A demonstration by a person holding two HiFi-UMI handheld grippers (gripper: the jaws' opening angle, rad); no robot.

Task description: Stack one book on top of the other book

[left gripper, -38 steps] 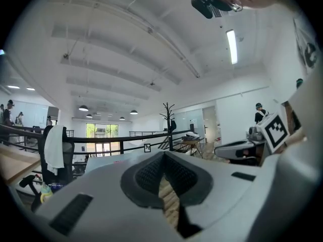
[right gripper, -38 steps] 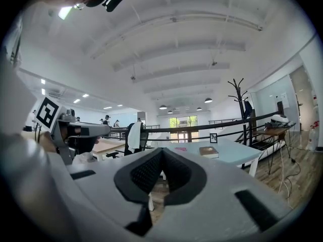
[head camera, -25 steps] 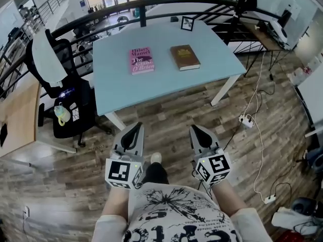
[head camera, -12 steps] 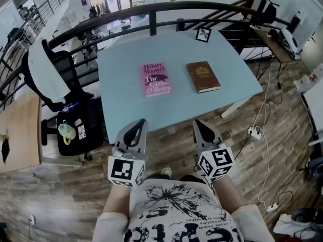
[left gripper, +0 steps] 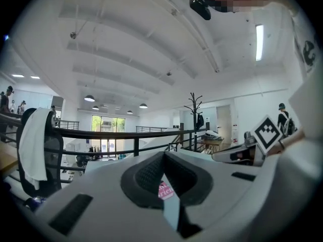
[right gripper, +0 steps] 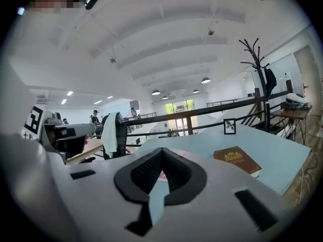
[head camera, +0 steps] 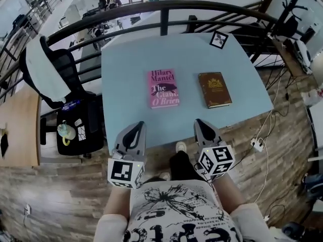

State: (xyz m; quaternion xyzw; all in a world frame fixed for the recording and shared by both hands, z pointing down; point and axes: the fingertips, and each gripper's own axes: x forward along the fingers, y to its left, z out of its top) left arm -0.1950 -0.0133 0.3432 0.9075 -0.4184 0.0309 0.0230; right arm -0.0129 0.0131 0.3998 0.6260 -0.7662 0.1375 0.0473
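While both books lie flat and apart on the desk (head camera: 126,59), nothing is stacked yet, and neither tool has reached them. The left tool (head camera: 136,127) and the right tool (head camera: 198,123) sit at the desk's near edge, each with its jaws pressed together and nothing between them; through each gripper view the closed tips frame only desk and a sliver of pink cover.

What the coming move turns on is the pairing of tool and book. The pink book (head camera: 163,88) lies ahead of the left tool and a little to its right; the brown book (head camera: 215,89) lies ahead of the right tool, also a little to its right. Each tool, then, is the nearer one for its own book — the right for brown, the left for pink.

Both books have their long axes running away from the person, nearly parallel, the brown one turned slightly. Their near short edges face the tools, so an approach straight ahead would likely meet a short edge first.

A bare strip of desk separates the two books, so whichever is lifted must travel sideways across it — brown leftward or pink rightward. Either tool would have to open before it could take hold.
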